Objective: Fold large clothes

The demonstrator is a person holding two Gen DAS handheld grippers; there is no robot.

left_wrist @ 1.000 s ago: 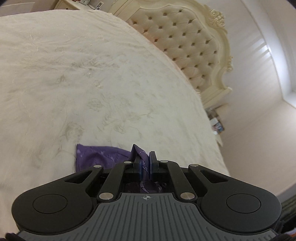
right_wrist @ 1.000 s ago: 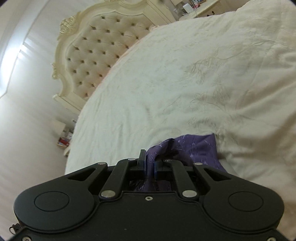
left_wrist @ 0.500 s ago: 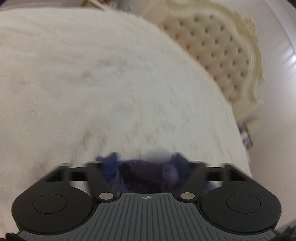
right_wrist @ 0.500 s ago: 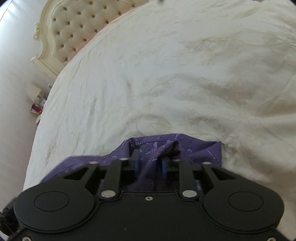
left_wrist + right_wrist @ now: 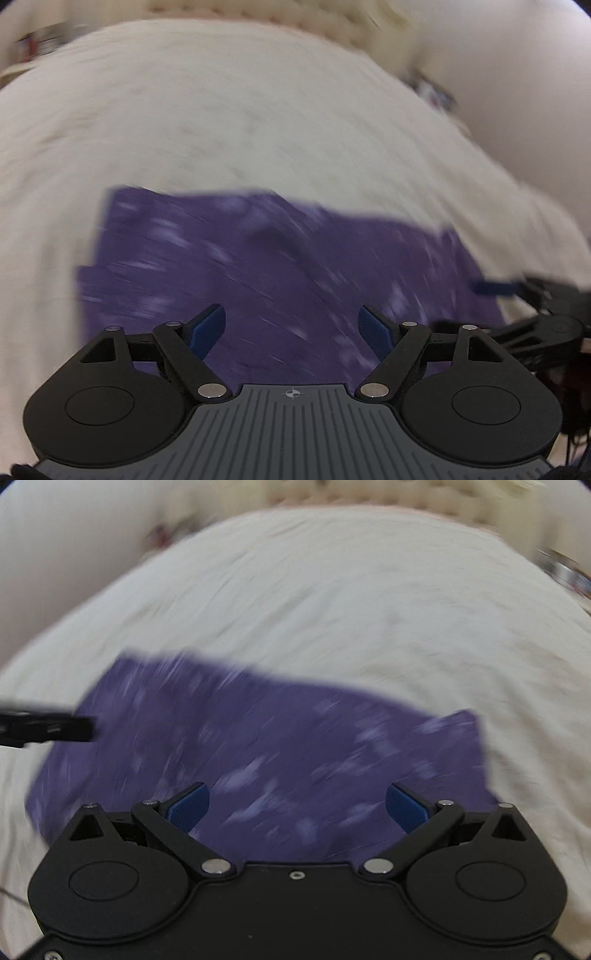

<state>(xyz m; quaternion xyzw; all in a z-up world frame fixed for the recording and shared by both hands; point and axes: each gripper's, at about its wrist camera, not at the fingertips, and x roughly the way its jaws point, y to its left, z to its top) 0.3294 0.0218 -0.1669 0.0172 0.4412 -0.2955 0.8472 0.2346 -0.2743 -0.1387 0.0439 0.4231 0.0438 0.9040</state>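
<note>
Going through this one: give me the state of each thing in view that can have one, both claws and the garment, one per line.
Left claw: open, nothing between its pads, held above the cloth.
Right claw: jaws opening wide, nothing between them.
Purple garment: released, lying spread out on the bed, gripped by neither claw; the blur hides its folds.
Bed cover: cream, under the garment.

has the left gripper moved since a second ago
Yes. The left gripper has let go of the purple garment and drawn back from it, and the headboard has swung from the view's right side to its top edge.
</note>
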